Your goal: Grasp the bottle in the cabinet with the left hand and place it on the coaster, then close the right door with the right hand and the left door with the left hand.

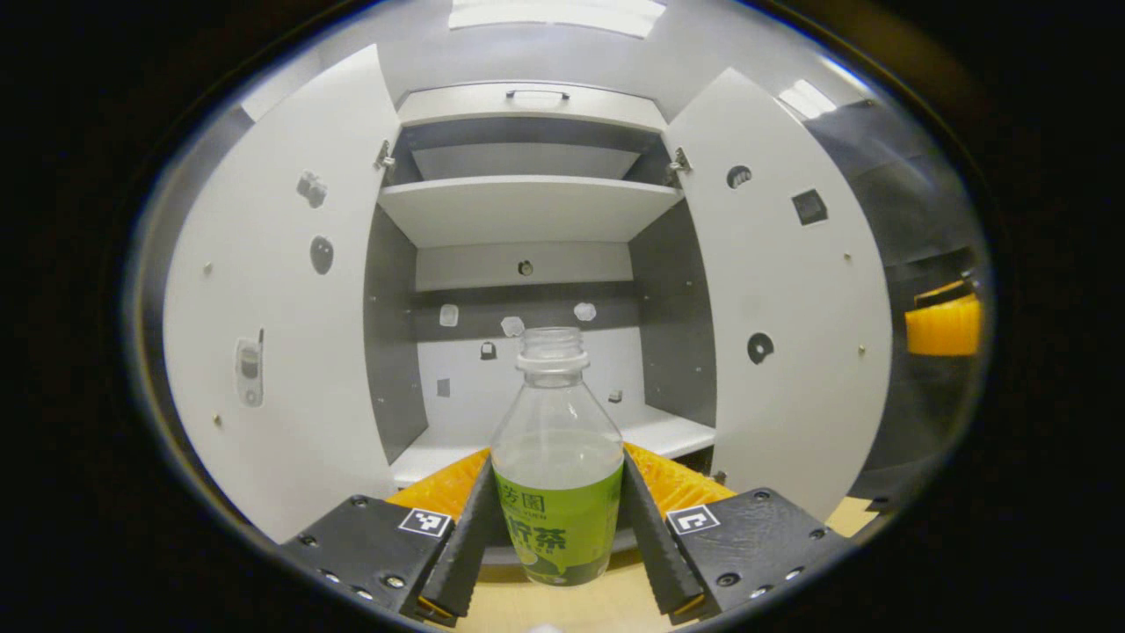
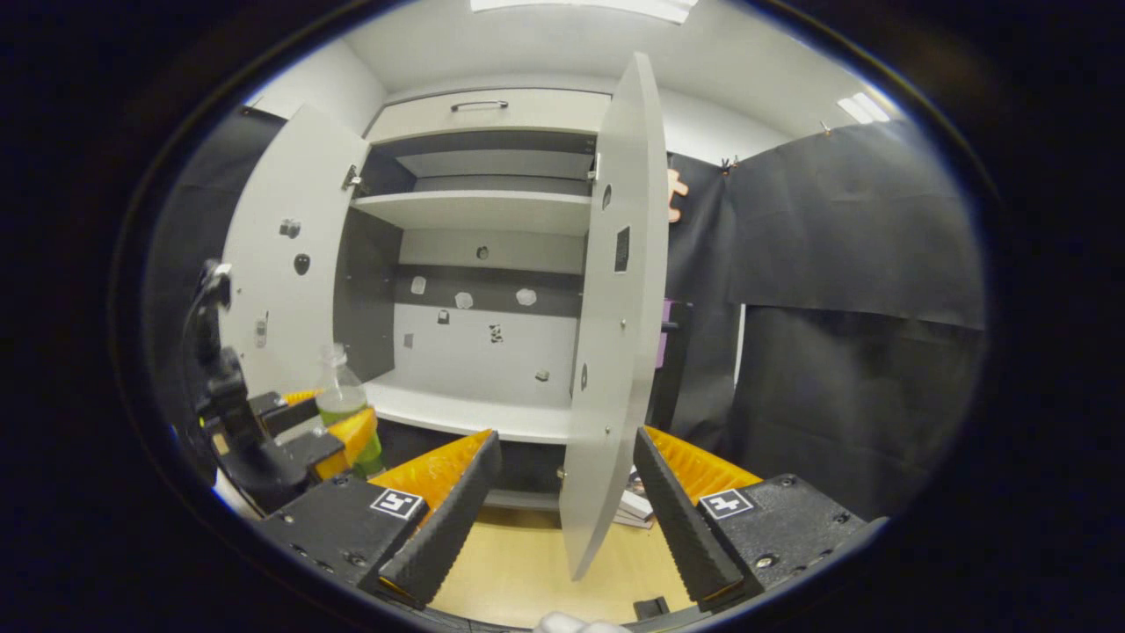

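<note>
Bottle (image 1: 557, 457): one, uncapped, upright, in front of cabinet (image 1: 527, 211).
Doors: two, left door (image 1: 281, 308) and right door (image 1: 782, 290) swung wide.
Left gripper (image 1: 557, 527): fingers clenched on bottle's labelled body.
Right gripper (image 2: 562, 510): fingers spread, straddling right door's edge, nothing held.

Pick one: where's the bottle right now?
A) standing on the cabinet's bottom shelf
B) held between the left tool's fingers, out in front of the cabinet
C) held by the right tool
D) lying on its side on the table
B. In the left gripper view the bottle stands upright between the left tool's two fingers, which press its label on both sides, with the open cabinet behind it.
</note>
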Motion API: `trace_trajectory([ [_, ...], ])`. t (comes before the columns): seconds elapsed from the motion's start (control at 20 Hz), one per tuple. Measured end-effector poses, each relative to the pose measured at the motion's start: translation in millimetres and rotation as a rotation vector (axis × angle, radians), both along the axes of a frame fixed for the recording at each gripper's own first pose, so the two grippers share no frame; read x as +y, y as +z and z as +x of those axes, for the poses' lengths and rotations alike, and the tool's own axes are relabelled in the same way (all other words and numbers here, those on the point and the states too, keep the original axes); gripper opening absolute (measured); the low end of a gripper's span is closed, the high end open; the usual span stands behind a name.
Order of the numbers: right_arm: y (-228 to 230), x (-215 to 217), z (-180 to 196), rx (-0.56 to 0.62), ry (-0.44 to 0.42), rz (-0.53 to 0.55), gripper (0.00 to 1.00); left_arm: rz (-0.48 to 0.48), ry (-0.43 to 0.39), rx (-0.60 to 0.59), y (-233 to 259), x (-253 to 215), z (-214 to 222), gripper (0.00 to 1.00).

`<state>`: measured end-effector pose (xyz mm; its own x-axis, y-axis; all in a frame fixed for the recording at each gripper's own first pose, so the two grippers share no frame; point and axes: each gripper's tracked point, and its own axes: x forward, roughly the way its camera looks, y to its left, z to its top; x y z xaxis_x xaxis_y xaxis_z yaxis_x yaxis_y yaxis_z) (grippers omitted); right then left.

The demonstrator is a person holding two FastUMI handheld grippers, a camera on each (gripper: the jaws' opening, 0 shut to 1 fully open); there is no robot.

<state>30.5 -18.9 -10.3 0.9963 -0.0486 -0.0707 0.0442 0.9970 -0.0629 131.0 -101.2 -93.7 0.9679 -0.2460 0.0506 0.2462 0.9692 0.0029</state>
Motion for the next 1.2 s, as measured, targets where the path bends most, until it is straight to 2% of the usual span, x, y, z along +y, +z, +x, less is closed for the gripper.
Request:
trace_trajectory([
  [0.1,-5.7,1.5,-4.9,0.016,0.009,-0.005,0.99,-0.003,-0.011,0.029,-36.5,-3.2,-21.8,0.71],
  [0.3,-12.0,1.0,-11.2,0.043,0.017,-0.024,0.99,0.006,-0.053,0.020,-102.5,-12.7,-56.0,0.78],
  [0.4,-14.5,0.4,-14.1,0.061,0.017,-0.035,1.00,-0.001,-0.084,0.037,-135.1,-21.1,-70.6,0.74],
  [0.5,-18.0,0.9,-18.1,0.083,0.023,-0.047,1.00,-0.016,-0.102,0.055,-165.1,-29.1,-80.5,0.75],
  [0.55,-20.0,0.5,-19.4,0.093,0.024,-0.054,1.00,-0.027,-0.108,0.054,-178.2,-33.3,-83.6,0.78],
  [0.65,-23.1,0.6,-21.7,0.110,0.026,-0.063,1.00,-0.034,-0.107,0.062,-203.5,-37.6,-92.0,0.75],
  [0.75,-23.5,0.5,-23.9,0.121,0.029,-0.074,0.99,-0.028,-0.106,0.085,-226.5,-39.1,-93.3,0.78],
  [0.8,-22.8,0.6,-24.8,0.123,0.030,-0.082,0.99,-0.030,-0.104,0.093,-236.0,-39.5,-93.3,0.75],
  [1.05,-21.7,0.8,-30.0,0.125,0.034,-0.116,1.00,-0.027,-0.083,0.101,-257.6,-31.4,-97.2,0.74],
  [1.1,-21.8,2.1,-30.9,0.126,0.035,-0.117,0.99,-0.027,-0.080,0.094,-258.3,-30.4,-96.0,0.79],
  [1.2,-23.6,4.9,-32.6,0.130,0.043,-0.120,1.00,-0.030,-0.094,0.096,-264.5,-33.6,-96.9,0.75],
])
